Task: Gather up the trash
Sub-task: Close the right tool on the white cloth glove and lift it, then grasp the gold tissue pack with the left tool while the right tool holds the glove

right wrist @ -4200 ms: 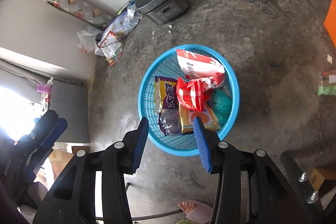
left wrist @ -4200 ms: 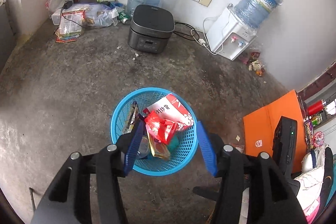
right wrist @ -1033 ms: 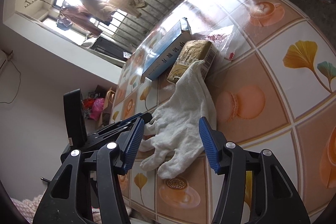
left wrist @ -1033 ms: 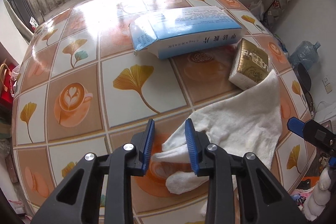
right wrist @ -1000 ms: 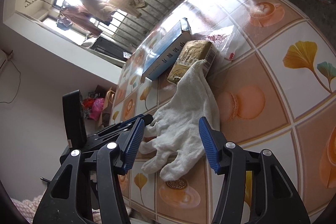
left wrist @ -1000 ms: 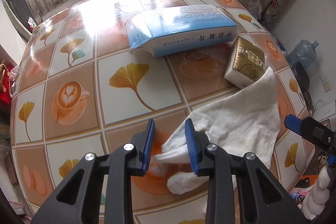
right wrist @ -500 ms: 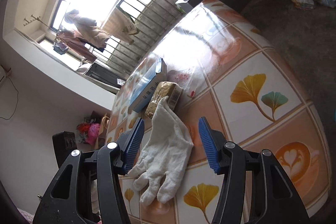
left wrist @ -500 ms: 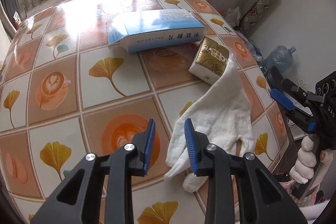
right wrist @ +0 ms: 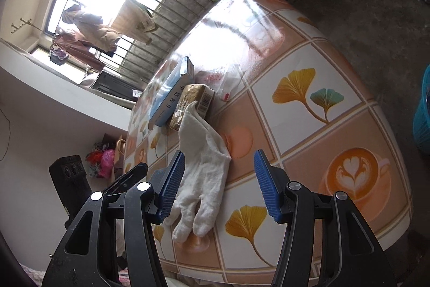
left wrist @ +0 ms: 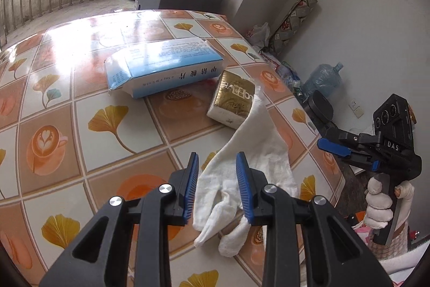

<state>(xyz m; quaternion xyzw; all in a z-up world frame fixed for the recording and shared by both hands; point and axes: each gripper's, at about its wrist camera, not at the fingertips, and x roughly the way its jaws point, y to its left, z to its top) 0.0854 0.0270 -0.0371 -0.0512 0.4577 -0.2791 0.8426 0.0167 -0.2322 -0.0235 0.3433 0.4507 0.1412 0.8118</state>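
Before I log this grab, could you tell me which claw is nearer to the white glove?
Left. The left claw hangs just over the glove at its fingers; the right claw waits off the table's edge, clear of it.

On the tabletop (left wrist: 80,104), the glove (left wrist: 255,152) lies with its cuff resting against the tissue pack (left wrist: 233,101). Behind the pack lies the box (left wrist: 164,69). A bag (right wrist: 225,80) lies beside the pack.
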